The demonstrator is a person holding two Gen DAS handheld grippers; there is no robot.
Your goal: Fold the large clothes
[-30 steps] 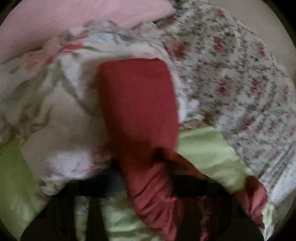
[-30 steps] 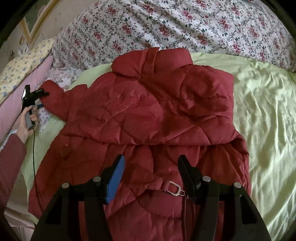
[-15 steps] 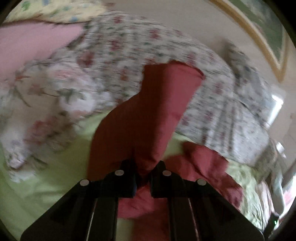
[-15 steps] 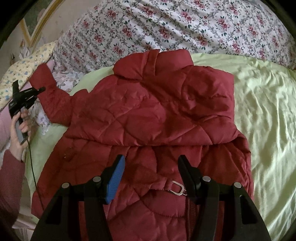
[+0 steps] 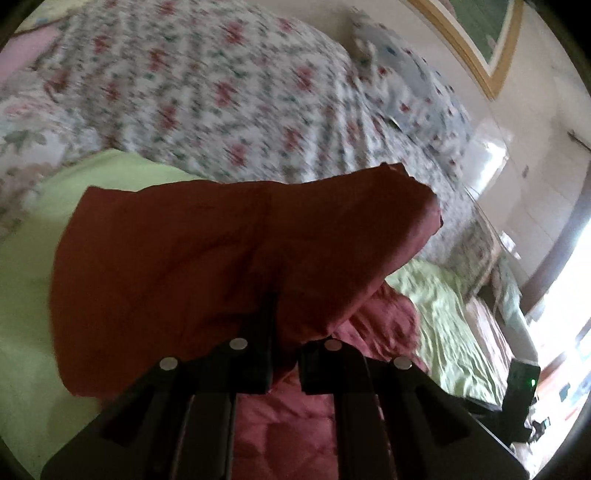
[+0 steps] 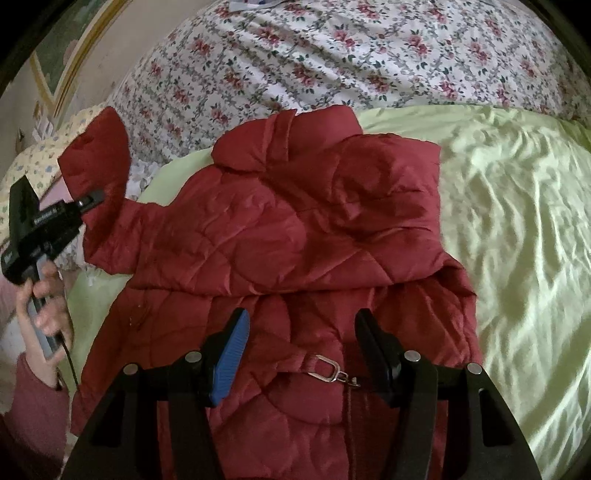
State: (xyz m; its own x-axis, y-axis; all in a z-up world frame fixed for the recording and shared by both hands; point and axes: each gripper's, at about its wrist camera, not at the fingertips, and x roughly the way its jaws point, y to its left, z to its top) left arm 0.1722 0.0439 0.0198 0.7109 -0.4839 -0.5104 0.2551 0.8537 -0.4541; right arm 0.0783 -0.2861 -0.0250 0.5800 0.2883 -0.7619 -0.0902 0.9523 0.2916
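Note:
A red quilted jacket point(image 6: 295, 229) lies spread on a light green sheet point(image 6: 517, 221). Its left sleeve point(image 6: 99, 155) is lifted off the bed, and my left gripper point(image 6: 92, 197) is shut on it, held by a hand at the left edge. In the left wrist view the raised sleeve point(image 5: 221, 258) hangs over the left gripper point(image 5: 284, 332) and hides the fingertips; the jacket body point(image 5: 295, 424) lies below. My right gripper point(image 6: 301, 321) hovers open over the jacket's lower part, above a strap with a metal buckle point(image 6: 328, 369), holding nothing.
A floral duvet point(image 6: 351, 62) is piled behind the jacket, with pillows point(image 5: 406, 74) toward the wall. A framed picture point(image 5: 476, 33) hangs above. A black device with a green light point(image 5: 521, 395) stands at the bed's far side. Bare green sheet lies to the jacket's right.
My left gripper has carried the sleeve up and swung it across, turning toward the jacket body; the sleeve now stands raised above the bed. The right gripper has barely moved.

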